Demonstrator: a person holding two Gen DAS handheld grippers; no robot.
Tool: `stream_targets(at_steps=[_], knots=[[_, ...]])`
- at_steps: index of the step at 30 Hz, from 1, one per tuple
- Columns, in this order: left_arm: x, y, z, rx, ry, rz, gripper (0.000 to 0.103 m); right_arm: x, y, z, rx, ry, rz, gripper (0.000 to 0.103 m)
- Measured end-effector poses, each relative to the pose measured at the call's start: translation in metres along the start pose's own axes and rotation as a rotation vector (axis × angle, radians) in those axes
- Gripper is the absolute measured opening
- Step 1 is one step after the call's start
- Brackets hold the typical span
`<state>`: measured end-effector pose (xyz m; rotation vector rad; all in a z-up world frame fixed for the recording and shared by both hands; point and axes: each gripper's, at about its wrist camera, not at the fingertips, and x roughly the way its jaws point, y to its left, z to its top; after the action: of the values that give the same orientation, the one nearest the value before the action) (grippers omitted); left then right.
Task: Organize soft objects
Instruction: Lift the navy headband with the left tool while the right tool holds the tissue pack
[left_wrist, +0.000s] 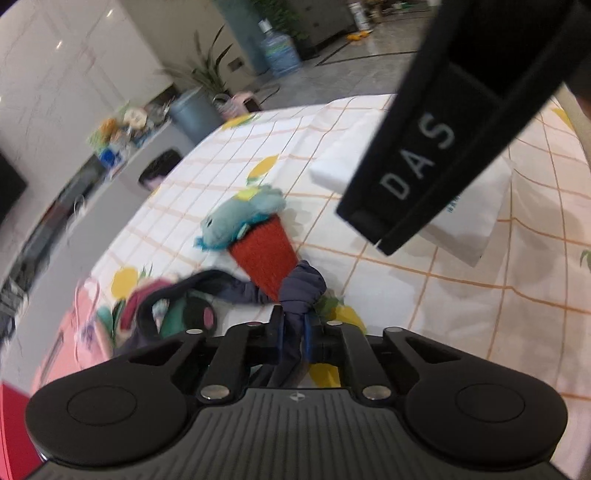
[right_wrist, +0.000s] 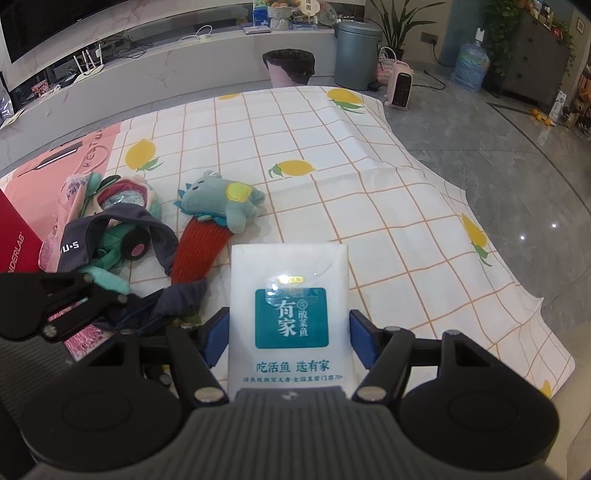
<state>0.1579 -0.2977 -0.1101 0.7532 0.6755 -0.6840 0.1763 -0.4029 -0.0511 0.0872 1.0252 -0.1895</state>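
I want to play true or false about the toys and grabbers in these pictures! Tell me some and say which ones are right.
1. The right gripper holds a white tissue pack with a teal label. True.
2. The left gripper is empty. False: it is shut on dark navy fabric.
3. The teal plush dinosaur with a yellow patch lies on the lemon-print checked cloth. True.
4. The knitted piece by the dinosaur is green. False: it is red.
5. A pink bin with a black liner stands on the floor beyond the cloth. True.
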Motion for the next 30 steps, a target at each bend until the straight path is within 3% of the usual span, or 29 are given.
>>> stream_targets(at_steps=[10, 20, 30], knots=[[-0.056, 0.014, -0.021, -0.15, 0.013, -0.079, 0.008, 0.002, 0.0, 0.0, -0.006, 0.008, 0.012, 0.067], [-0.121, 0.034, -0.027, -0.277, -0.054, -0.077, 0.008, 0.003, 0.003, -0.002, -0.024, 0.018, 0.014, 0.067], [-0.168, 0.075, -0.014, -0.388, -0.146, -0.021, 0.007, 0.006, 0.01, -0.005, -0.051, 0.035, 0.013, 0.067]])
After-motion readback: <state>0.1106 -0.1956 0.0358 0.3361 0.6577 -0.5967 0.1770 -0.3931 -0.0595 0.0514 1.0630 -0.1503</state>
